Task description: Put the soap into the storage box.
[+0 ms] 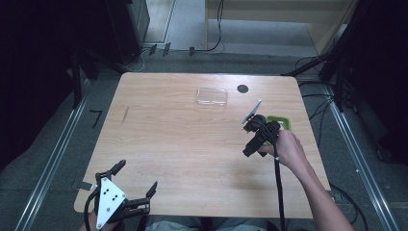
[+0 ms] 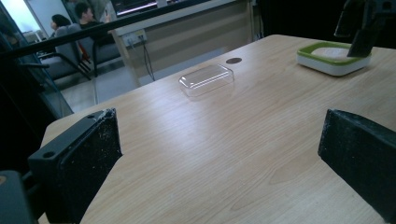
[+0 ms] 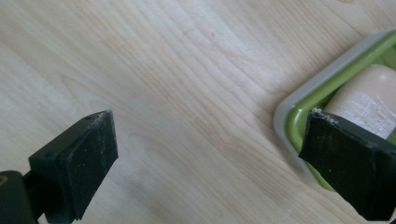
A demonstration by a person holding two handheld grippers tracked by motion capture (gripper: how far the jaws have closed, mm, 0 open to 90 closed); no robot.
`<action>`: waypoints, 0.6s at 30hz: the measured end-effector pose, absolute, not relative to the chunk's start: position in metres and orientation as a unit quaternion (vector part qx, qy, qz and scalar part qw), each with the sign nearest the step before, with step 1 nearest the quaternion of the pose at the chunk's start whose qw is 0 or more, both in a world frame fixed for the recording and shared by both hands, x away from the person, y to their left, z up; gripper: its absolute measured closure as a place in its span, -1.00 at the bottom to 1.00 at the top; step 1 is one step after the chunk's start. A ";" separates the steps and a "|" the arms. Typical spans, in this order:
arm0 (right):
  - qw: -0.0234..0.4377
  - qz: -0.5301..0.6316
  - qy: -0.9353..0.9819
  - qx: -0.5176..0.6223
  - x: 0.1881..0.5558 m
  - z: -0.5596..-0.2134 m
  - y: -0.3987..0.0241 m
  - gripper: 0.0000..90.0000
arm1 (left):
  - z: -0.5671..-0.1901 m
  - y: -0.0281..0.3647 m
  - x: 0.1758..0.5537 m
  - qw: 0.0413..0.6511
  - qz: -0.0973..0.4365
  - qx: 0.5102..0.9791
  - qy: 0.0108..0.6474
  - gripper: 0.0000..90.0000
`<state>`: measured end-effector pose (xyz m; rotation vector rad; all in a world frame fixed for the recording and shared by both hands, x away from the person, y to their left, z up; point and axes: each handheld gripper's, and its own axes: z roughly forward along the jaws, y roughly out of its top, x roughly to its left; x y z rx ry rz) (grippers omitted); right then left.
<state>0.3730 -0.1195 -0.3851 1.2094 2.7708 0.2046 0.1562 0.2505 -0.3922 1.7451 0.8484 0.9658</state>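
Observation:
A green-rimmed white soap dish [image 1: 280,122] sits near the table's right edge, with a pale bar of soap [image 3: 369,98] lying in it. A clear plastic lid [image 1: 211,96] lies flat toward the far middle of the table. My right gripper [image 1: 247,140] hovers just left of the dish, open with nothing between its jaws; in the right gripper view [image 3: 205,158] one jaw overlaps the dish rim [image 3: 299,100]. My left gripper [image 1: 137,176] rests at the near left corner, open and empty [image 2: 217,158], facing the lid [image 2: 206,79] and the dish [image 2: 332,58].
A dark round spot [image 1: 242,88] marks the tabletop [image 1: 183,139] beside the lid. Cables and black stands run along the floor around the table. A cable trails from the right gripper along the person's forearm [image 1: 317,192]. Beyond the table, seated people [image 2: 79,18] are visible.

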 end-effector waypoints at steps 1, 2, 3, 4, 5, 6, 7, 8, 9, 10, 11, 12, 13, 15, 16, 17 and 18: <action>0.057 0.067 0.916 0.392 0.370 -0.385 -0.117 -0.91 | -0.392 0.250 0.156 0.468 0.394 0.712 0.346 -1.00; 0.057 0.067 0.916 0.392 0.370 -0.385 -0.117 -0.91 | -0.392 0.250 0.156 0.468 0.394 0.712 0.346 -1.00; 0.055 0.064 0.920 0.383 0.365 -0.384 -0.112 -0.91 | -0.392 0.250 0.156 0.468 0.394 0.711 0.346 -1.00; 0.056 0.064 0.921 0.381 0.362 -0.384 -0.110 -0.91 | -0.392 0.250 0.156 0.468 0.394 0.711 0.346 -1.00; 0.057 0.066 0.921 0.379 0.360 -0.384 -0.107 -0.91 | -0.392 0.250 0.156 0.468 0.394 0.712 0.345 -1.00; 0.057 0.064 0.924 0.373 0.357 -0.385 -0.105 -0.91 | -0.392 0.251 0.156 0.468 0.394 0.712 0.345 -1.00; 0.057 0.064 0.924 0.373 0.357 -0.385 -0.105 -0.91 | -0.392 0.251 0.156 0.468 0.394 0.712 0.345 -1.00; 0.057 0.063 0.924 0.372 0.356 -0.385 -0.103 -0.91 | -0.392 0.251 0.156 0.468 0.394 0.712 0.344 -1.00; 0.057 0.059 0.926 0.369 0.353 -0.387 -0.101 -0.91 | -0.392 0.251 0.156 0.468 0.394 0.712 0.345 -1.00; 0.054 0.056 0.926 0.369 0.349 -0.391 -0.098 -0.91 | -0.392 0.251 0.156 0.468 0.394 0.712 0.345 -1.00; 0.054 0.056 0.926 0.369 0.349 -0.391 -0.098 -0.91 | -0.392 0.251 0.156 0.468 0.394 0.712 0.345 -1.00; 0.053 0.052 0.930 0.361 0.345 -0.395 -0.094 -0.91 | -0.392 0.251 0.156 0.468 0.394 0.712 0.345 -1.00; 0.053 0.052 0.930 0.361 0.345 -0.395 -0.094 -0.91 | -0.392 0.251 0.156 0.468 0.393 0.712 0.345 -1.00; 0.050 0.049 0.933 0.353 0.341 -0.399 -0.090 -0.91 | -0.392 0.251 0.156 0.468 0.393 0.712 0.345 -1.00; 0.047 0.046 0.936 0.346 0.336 -0.403 -0.086 -0.91 | -0.392 0.251 0.156 0.468 0.394 0.712 0.345 -1.00; 0.047 0.046 0.936 0.346 0.336 -0.403 -0.086 -0.91 | -0.392 0.251 0.156 0.468 0.394 0.712 0.345 -1.00; 0.043 0.044 0.940 0.336 0.331 -0.405 -0.082 -0.91 | -0.392 0.251 0.156 0.468 0.394 0.712 0.345 -1.00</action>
